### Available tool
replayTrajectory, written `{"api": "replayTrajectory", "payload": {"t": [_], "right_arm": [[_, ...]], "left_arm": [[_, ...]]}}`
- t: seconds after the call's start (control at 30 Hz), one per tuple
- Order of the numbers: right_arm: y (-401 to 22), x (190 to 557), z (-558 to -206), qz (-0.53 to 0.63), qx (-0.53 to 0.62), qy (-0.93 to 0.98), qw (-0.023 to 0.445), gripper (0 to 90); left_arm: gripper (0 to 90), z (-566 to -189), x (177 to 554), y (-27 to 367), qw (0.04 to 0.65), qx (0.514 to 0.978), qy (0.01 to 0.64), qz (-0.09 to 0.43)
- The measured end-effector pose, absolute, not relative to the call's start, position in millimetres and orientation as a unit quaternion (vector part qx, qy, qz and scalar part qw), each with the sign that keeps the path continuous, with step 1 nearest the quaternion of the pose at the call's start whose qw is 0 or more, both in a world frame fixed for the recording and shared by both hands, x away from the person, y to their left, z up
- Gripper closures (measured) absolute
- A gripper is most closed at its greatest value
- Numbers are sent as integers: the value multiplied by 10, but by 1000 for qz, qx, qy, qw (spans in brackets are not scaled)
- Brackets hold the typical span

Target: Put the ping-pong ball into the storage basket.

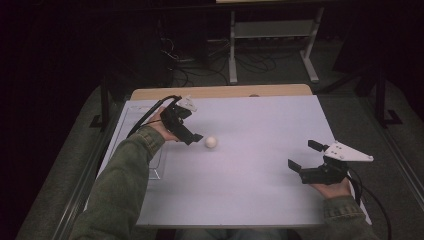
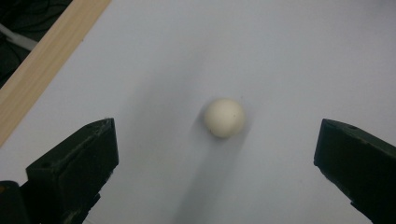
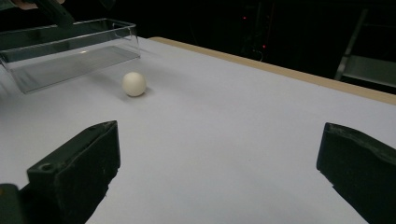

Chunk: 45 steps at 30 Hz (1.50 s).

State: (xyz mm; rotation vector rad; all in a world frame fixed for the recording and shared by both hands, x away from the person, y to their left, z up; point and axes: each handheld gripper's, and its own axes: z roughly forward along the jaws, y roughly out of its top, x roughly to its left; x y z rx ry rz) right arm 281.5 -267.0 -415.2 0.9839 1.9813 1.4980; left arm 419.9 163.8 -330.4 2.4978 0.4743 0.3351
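A small cream ball (image 1: 211,142) lies on the white table top (image 1: 250,165), left of centre. My left gripper (image 1: 193,132) hovers just left of it, open, tips pointing at it. In the left gripper view the ball (image 2: 224,117) rests untouched on the table, ahead of the wide-spread black fingers (image 2: 79,163). My right gripper (image 1: 303,155) is open near the table's right edge, far from the ball, holding nothing. The right gripper view has the ball (image 3: 134,84) far ahead at the left, beyond its fingers (image 3: 77,168).
A clear plastic tray (image 3: 70,51) stands on the table just behind the ball, on the left side under my left forearm (image 1: 159,167). A wooden strip (image 1: 220,92) runs along the table's far edge. Cables and a white frame (image 1: 272,30) stand on the dark floor beyond.
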Motion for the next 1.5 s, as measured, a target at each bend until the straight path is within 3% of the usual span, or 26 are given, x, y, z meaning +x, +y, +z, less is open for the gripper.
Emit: {"api": "replayTrajectory", "payload": {"t": [1.5], "right_arm": [[-2707,2733,-4176,540,362,725,226,0]], "left_arm": [[0,-3602,4430,1197,198,973,71,98]]}}
